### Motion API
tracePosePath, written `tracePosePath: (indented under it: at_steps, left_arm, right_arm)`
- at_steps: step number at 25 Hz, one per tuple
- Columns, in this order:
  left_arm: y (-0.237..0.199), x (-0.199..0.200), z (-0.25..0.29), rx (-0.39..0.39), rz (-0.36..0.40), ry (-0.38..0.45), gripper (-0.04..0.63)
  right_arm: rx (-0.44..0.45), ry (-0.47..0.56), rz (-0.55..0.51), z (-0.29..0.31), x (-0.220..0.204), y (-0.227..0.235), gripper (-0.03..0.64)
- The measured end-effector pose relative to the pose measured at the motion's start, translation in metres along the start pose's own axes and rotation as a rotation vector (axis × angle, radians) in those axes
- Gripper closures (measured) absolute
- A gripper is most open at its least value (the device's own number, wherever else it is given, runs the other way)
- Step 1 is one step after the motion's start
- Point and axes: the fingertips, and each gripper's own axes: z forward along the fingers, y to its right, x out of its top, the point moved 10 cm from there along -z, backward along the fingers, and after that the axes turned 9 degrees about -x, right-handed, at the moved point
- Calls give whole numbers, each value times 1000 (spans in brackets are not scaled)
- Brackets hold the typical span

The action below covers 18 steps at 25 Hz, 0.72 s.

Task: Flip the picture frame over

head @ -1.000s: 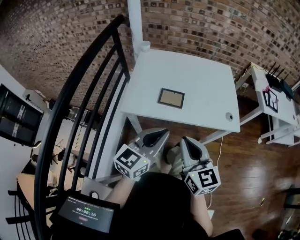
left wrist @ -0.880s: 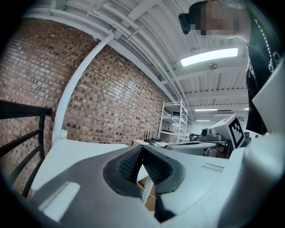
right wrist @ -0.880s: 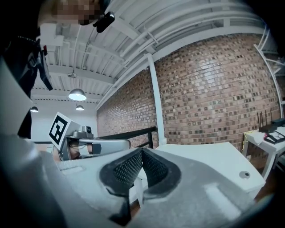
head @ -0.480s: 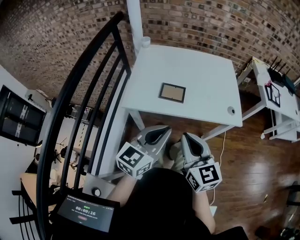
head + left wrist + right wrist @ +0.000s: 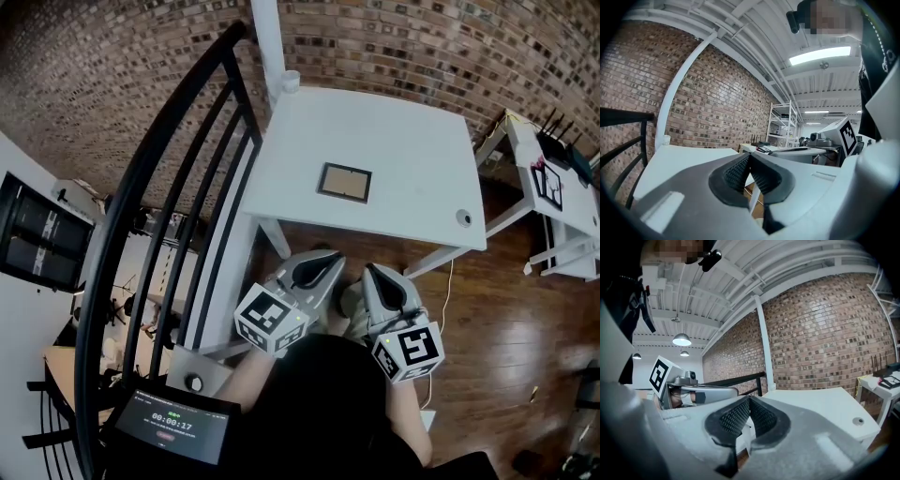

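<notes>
- Picture frame [image 5: 344, 182] lies flat on the white table [image 5: 403, 141], about mid-table and a bit toward the near edge. It has a dark rim and a dull grey-brown panel. Can't tell whether that's the front or the back.
- Nothing is touching the frame, and both grippers are well apart from it.
- Left gripper [image 5: 317, 265] is held off the table, short of the near edge, over the wood floor [image 5: 487, 319]. Its jaws are clenched, pads meeting at the tips with nothing between them [image 5: 749, 157].
- Right gripper [image 5: 377, 277] sits just beside the left one, also short of the near edge. Its jaws are clenched too, and empty [image 5: 749, 400].
- Both grippers point toward the table, marker cubes toward the person.
- There is a round hole [image 5: 462, 217] in the tabletop near the near right corner.
- A small white cup [image 5: 292, 83] stands at the far left corner, right by a white post [image 5: 268, 47].
- A black railing [image 5: 178, 187] runs along the table's left edge.
- A brick wall [image 5: 422, 47] stands behind the far edge.
- A second table [image 5: 553, 202], also white, stands off to the right with dark gear on it, too small to identify.
- A screen [image 5: 169, 427] at lower left shows a timer.
</notes>
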Motion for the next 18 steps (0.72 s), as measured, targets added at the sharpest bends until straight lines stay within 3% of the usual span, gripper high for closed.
tracePosePath:
  at_steps: [18]
  left_arm:
    - [-1, -5, -5, 4, -8, 5, 580]
  right_arm:
    - [5, -7, -9, 1, -4, -4, 624]
